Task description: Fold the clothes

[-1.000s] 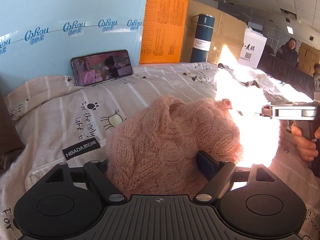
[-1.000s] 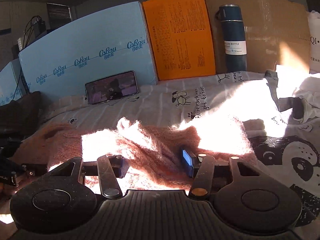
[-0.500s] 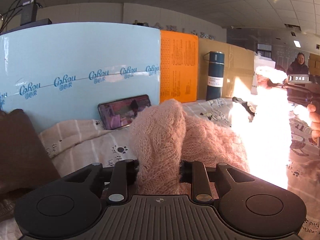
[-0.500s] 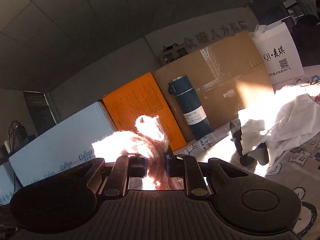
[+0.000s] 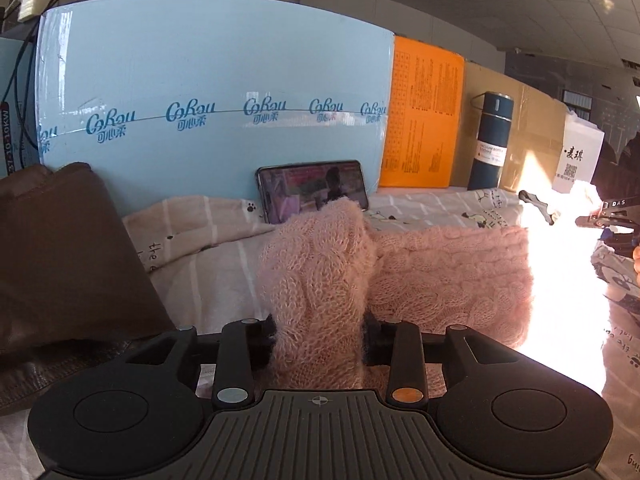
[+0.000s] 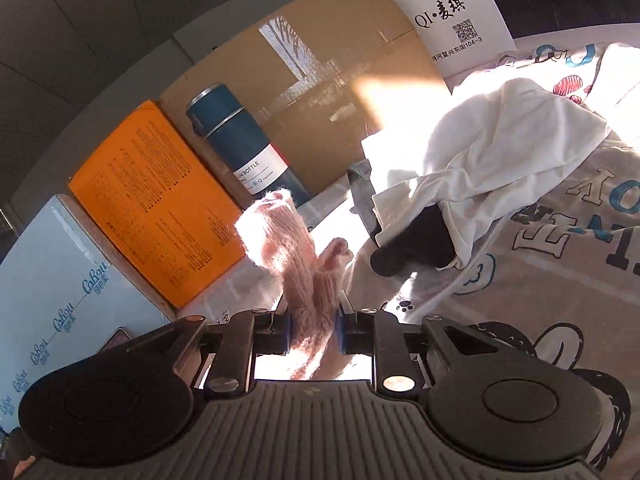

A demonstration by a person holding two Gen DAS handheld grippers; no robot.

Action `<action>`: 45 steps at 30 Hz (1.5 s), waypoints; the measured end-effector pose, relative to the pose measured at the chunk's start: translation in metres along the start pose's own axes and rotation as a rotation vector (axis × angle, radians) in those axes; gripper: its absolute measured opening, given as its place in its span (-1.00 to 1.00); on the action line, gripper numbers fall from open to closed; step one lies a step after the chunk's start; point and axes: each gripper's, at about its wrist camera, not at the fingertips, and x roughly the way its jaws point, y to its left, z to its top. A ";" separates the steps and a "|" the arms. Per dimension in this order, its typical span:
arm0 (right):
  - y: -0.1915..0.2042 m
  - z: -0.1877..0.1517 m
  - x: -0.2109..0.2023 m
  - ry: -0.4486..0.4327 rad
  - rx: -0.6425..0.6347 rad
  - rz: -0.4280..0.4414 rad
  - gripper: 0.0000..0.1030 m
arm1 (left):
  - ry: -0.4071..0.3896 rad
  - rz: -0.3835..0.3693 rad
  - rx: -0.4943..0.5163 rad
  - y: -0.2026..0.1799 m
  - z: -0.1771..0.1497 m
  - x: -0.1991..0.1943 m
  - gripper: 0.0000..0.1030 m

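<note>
The fuzzy pink cable-knit sweater (image 5: 320, 276) is filling the centre of the left wrist view, bunched up between the fingers of the left gripper (image 5: 319, 330), whose jaws are pressing narrowly on a thick fold of the knit. From this bunch the sweater is stretching toward the right of the frame, where strong sunlight is washing it out. At the far right edge the right gripper (image 5: 612, 216) is showing only small and from the side. In the right wrist view the right gripper (image 6: 313, 328) is clamping a thin strip of the same pink sweater (image 6: 296, 248), which is standing up in the middle of the frame. Under the sweater the beige cartoon-print bedsheet (image 5: 224, 240) is lying. A black smartphone (image 5: 312, 190) is leaning on a light blue cardboard box (image 5: 208, 92) in the upper middle. An orange box (image 5: 420, 116) and a dark blue steel bottle (image 5: 490, 142) are standing at the upper right. A crumpled white garment (image 6: 492, 136) is lying in the upper right of the right wrist view.
</note>
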 end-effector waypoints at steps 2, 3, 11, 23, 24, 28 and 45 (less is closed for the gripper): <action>-0.001 0.001 -0.007 -0.065 -0.003 -0.039 -0.30 | -0.028 0.026 -0.008 0.001 -0.001 -0.003 0.10; -0.002 0.001 -0.010 -0.098 -0.004 -0.058 -0.05 | -0.047 0.029 -0.014 0.002 -0.001 -0.005 0.21; -0.007 0.006 -0.026 -0.207 0.015 -0.053 0.51 | -0.138 0.036 -0.025 0.007 0.001 -0.016 0.71; 0.024 -0.014 -0.026 -0.048 -0.195 0.166 0.84 | -0.089 0.077 0.128 -0.020 0.038 -0.006 0.72; 0.026 -0.016 -0.025 -0.037 -0.206 0.170 0.84 | -0.067 0.075 0.146 -0.023 0.042 -0.001 0.72; 0.026 -0.016 -0.024 -0.023 -0.203 0.168 0.86 | 0.108 -0.024 0.221 -0.034 0.041 0.030 0.71; 0.043 -0.033 -0.022 0.038 -0.385 0.274 0.88 | -0.105 -0.111 0.225 -0.055 0.004 -0.043 -0.72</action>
